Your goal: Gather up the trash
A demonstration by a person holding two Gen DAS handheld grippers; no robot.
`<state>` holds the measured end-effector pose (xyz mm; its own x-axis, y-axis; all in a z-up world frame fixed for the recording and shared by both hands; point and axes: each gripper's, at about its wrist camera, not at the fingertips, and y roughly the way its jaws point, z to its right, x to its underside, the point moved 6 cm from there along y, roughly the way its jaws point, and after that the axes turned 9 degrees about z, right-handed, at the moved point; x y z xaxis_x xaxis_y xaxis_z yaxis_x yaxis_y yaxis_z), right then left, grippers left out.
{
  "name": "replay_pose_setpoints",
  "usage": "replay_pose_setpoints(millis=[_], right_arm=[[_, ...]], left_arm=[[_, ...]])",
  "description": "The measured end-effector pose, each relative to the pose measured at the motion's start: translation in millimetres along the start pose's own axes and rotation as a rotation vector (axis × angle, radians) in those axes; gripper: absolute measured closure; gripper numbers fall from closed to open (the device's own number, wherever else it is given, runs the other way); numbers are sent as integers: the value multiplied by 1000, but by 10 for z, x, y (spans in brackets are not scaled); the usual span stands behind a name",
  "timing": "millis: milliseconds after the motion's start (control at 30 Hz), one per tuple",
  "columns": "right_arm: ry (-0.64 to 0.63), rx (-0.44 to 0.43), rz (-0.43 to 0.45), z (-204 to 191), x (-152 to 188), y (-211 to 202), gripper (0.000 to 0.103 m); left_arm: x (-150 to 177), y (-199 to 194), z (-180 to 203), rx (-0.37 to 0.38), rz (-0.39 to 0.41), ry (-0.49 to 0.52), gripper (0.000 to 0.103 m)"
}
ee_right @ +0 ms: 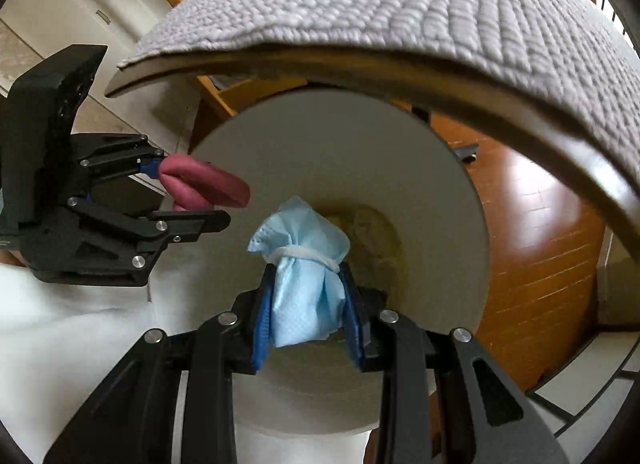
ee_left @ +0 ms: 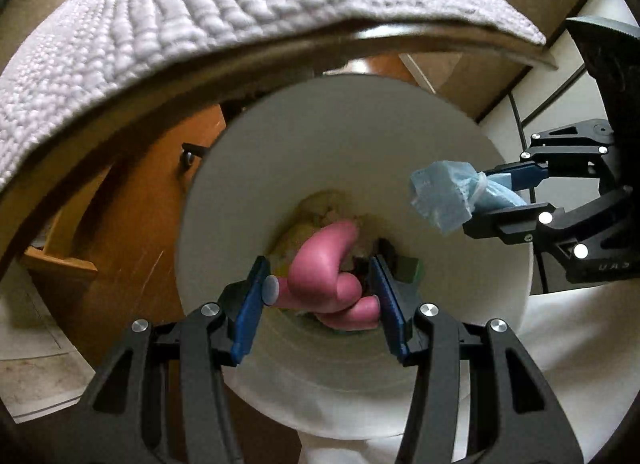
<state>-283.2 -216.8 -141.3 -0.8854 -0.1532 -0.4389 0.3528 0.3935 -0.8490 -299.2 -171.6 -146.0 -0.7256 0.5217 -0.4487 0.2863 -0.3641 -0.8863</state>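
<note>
left gripper (ee_left: 320, 296): clamped on pink twisted item (ee_left: 324, 264), above open white bin (ee_left: 400, 136). right gripper (ee_right: 306, 304): clamped on bundled blue face mask (ee_right: 304, 276), above same bin.

Quilted grey-white cover (ee_left: 200, 24) lies on a curved-edged board (ee_left: 400, 34), above and beyond the fingertips in both views. Brown wood-pattern floor (ee_right: 532, 264) right of the fingers in right view. Pale tiled floor (ee_left: 24, 344) left of the fingers in left view.
</note>
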Motion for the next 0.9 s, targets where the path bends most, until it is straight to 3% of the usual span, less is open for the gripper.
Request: replay_pose_setpoints(millis=[200, 267, 333, 533, 600, 667, 700, 733, 833, 900], right_arm=[[8, 5, -36, 31, 21, 163, 72], [3, -10, -46, 13, 43, 192, 68], [-5, -1, -58, 8, 46, 231, 28], [7, 12, -50, 28, -12, 159, 27], [-3, 11, -30, 5, -110, -11, 27], [-37, -34, 63, -67, -285, -378, 25], [-51, -39, 122, -73, -397, -559, 16], [-60, -27, 180, -55, -533, -716, 7], [-25, 77, 342, 269, -1022, -1067, 4], [40, 174, 402, 634, -1324, -1138, 4]], left_arm=[[85, 143, -36, 3, -39, -5, 50], [118, 179, -36, 23, -54, 1, 49], [128, 210, -38, 20, -68, 1, 28], [83, 120, -29, 36, -77, -3, 23], [-30, -126, 16, 77, -26, 5, 23], [-262, -502, 13, 122, 82, 3, 23], [-386, -670, -33, 137, 139, -11, 18], [-548, -855, -131, 137, 209, -38, 7], [-1025, -1255, -698, 14, 409, -155, 1], [-1218, -1285, -1015, -55, 440, -208, 1]])
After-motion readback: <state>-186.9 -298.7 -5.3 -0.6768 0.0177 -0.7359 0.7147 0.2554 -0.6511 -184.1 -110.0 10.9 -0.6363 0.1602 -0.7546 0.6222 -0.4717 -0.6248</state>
